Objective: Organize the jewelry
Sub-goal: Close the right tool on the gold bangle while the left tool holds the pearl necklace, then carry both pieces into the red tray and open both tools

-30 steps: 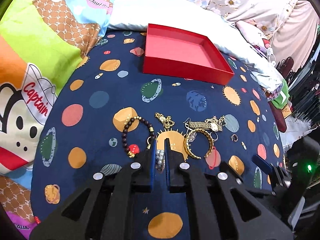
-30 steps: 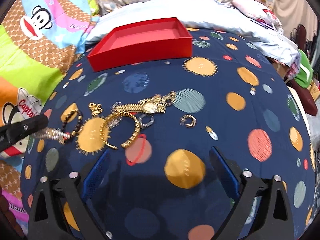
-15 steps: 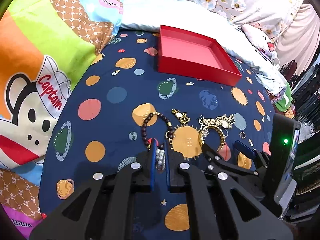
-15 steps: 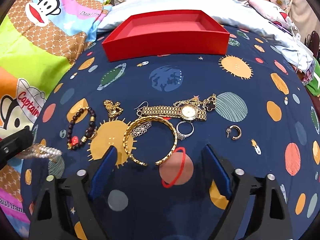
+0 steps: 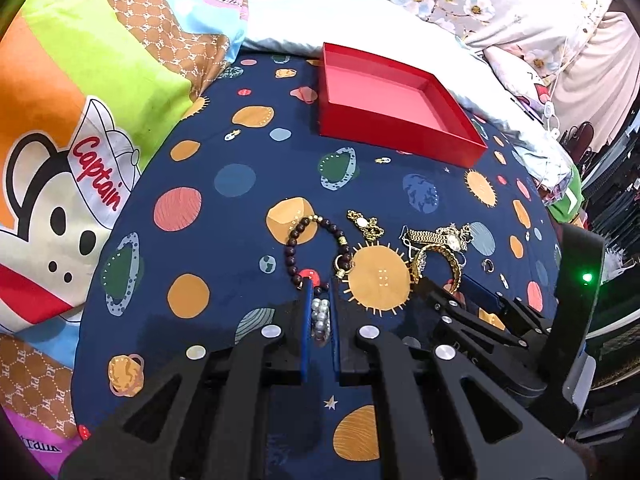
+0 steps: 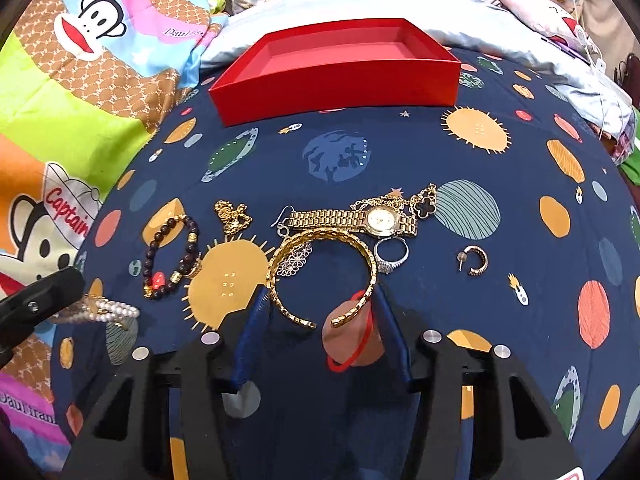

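Jewelry is lying in a loose cluster on the dark blue planet-print bedspread (image 6: 340,152), well short of the red box (image 6: 336,60) that is sitting empty at the far end. Most of it is looking light, small and slippery, so each piece is probably asking for a pinch across a rim or band, not a scoop. The pearl strand (image 5: 321,316) is already being clamped between the narrowed blue pads of the left gripper (image 5: 320,292); it is soft and limp, and its free end is drooping out to the side in the right wrist view. The gold bangle (image 6: 320,276) is stiff and open-ended, lying flat, and the right gripper (image 6: 320,304) is standing wide around it, one finger just outside each side, with nothing gripped. Taking it across its two sides seems the sound hold, though the smooth metal could skate out of the pads. Touching or overlapping its far edge are the gold watch (image 6: 360,220), a silver filigree piece (image 6: 296,260) and a silver ring (image 6: 392,252), so lifting the bangle may be dragging them along. Off to the left are lying a dark beaded bracelet (image 6: 172,256) and a small gold chain (image 6: 232,216); a hoop earring (image 6: 474,260) is sitting apart on the right. A cartoon monkey blanket (image 6: 60,100) is bordering the bedspread.
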Available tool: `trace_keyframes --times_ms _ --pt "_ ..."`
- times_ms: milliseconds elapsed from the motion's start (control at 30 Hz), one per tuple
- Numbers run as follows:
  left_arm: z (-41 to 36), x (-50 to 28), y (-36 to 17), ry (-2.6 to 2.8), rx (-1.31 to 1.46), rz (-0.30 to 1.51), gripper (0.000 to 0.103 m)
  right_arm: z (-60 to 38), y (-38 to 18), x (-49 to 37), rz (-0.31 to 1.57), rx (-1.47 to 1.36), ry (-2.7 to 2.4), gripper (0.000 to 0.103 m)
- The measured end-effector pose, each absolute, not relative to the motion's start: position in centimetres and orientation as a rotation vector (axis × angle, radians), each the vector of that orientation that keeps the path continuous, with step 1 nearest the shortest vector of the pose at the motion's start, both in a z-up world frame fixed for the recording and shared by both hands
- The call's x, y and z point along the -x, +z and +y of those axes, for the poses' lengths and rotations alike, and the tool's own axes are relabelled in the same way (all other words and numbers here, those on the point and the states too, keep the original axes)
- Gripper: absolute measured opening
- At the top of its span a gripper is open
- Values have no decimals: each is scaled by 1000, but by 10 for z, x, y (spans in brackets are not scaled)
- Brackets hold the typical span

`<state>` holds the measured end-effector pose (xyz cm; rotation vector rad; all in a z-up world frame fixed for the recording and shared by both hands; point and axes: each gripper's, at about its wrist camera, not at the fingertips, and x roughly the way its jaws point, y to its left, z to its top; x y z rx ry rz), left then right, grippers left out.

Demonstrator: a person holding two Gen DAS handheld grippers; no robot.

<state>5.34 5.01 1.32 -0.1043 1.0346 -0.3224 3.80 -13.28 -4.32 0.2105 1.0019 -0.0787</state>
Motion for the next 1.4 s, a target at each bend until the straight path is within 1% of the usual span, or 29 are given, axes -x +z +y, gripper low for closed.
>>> trace_keyframes --times_ms 67,100,267,333,367,400,533,567,633,667,700,733,833,1000,1167,1233,1267,1300,1400 --pt "49 -52 14 -328 103 1034 7 -134 -37 -33 988 -226 -67 50" --pt "48 -52 14 -331 104 1033 7 -135 -34 -30 979 -233 -61 48" --pt "45 -50 18 -343 105 1021 7 -141 -15 -17 948 -247 -52 47" --pt "44 -48 20 -347 104 1017 7 -144 -10 -12 939 -259 -42 38" --pt "43 -48 21 -349 104 1015 7 -145 -8 -9 933 -263 -33 24" --pt "43 -47 22 -350 103 1013 7 -145 -7 -7 934 -262 -29 13" --pt "41 -44 24 -352 102 1008 7 -146 -18 3 989 -252 -18 13" --pt "41 -44 24 -352 101 1008 7 -147 -21 8 998 -255 -27 15" --pt "40 -43 24 -352 101 1010 7 -146 -24 14 1009 -243 -38 32" --pt "40 -42 23 -353 100 1011 7 -146 -24 17 1002 -234 -52 50" --pt "39 -42 23 -354 100 1012 7 -146 -22 17 990 -221 -64 65" --pt "38 -42 22 -355 99 1015 7 -146 -20 17 979 -207 -70 68" --pt "33 -41 21 -362 96 1020 7 -147 -19 6 962 -158 -98 70" --pt "31 -42 21 -367 94 1021 7 -161 -30 -18 975 -200 -116 70" --pt "31 -44 19 -363 94 1029 7 -157 -42 -37 991 -155 -116 70" --pt "32 -45 18 -361 95 1033 7 -157 -47 -42 1000 -155 -113 66" --pt "32 -45 17 -361 96 1033 7 -157 -47 -42 989 -146 -119 63" --pt "32 -46 17 -360 95 1034 7 -157 -47 -43 988 -142 -120 56" --pt "32 -47 16 -361 95 1038 7 -162 -46 -42 987 -174 -105 55"
